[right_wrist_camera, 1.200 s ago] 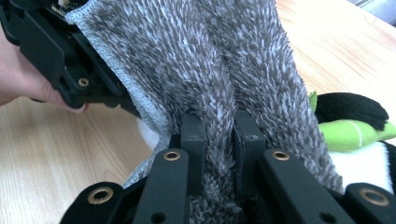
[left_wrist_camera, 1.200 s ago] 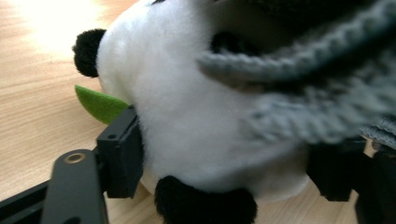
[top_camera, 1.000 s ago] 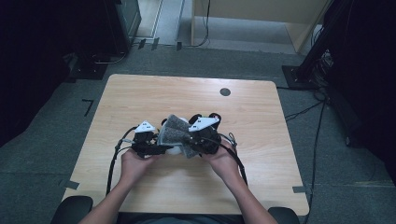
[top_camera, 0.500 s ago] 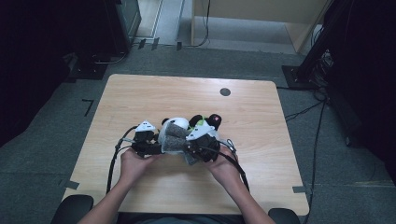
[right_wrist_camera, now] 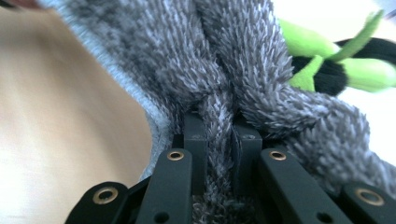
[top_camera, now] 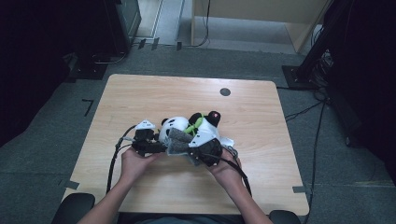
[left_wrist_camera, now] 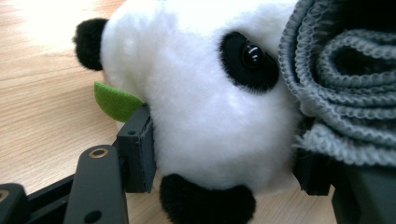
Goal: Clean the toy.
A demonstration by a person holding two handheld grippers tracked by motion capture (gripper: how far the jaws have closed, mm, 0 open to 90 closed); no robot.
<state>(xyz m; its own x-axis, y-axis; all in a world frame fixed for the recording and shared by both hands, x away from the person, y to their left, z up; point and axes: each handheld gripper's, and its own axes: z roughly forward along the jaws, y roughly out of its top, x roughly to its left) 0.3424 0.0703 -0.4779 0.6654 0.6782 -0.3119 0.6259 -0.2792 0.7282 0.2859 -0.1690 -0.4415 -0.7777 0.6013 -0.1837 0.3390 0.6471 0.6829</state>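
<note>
A panda plush (top_camera: 173, 127) lies on the wooden table (top_camera: 140, 95) with green leaves (top_camera: 195, 122) at its body. My left gripper (top_camera: 154, 142) is shut on the panda's white head (left_wrist_camera: 210, 107), one pad (left_wrist_camera: 139, 151) on each side of it. A grey fuzzy cloth (top_camera: 180, 143) lies against the panda's near side. My right gripper (top_camera: 198, 148) is shut on a bunched fold of that cloth (right_wrist_camera: 219, 93), which fills the gap between its jaws. The cloth's ribbed edge (left_wrist_camera: 345, 88) drapes beside the panda's eye.
A black round grommet (top_camera: 225, 92) sits in the tabletop toward the far edge. Cables (top_camera: 114, 158) trail from both grippers toward the person. Dark equipment and a stand base (top_camera: 299, 74) surround the table on the carpet.
My right gripper has sunk slightly with the grey cloth, drawing it off the panda, whose white head now shows. The left gripper stayed in place.
</note>
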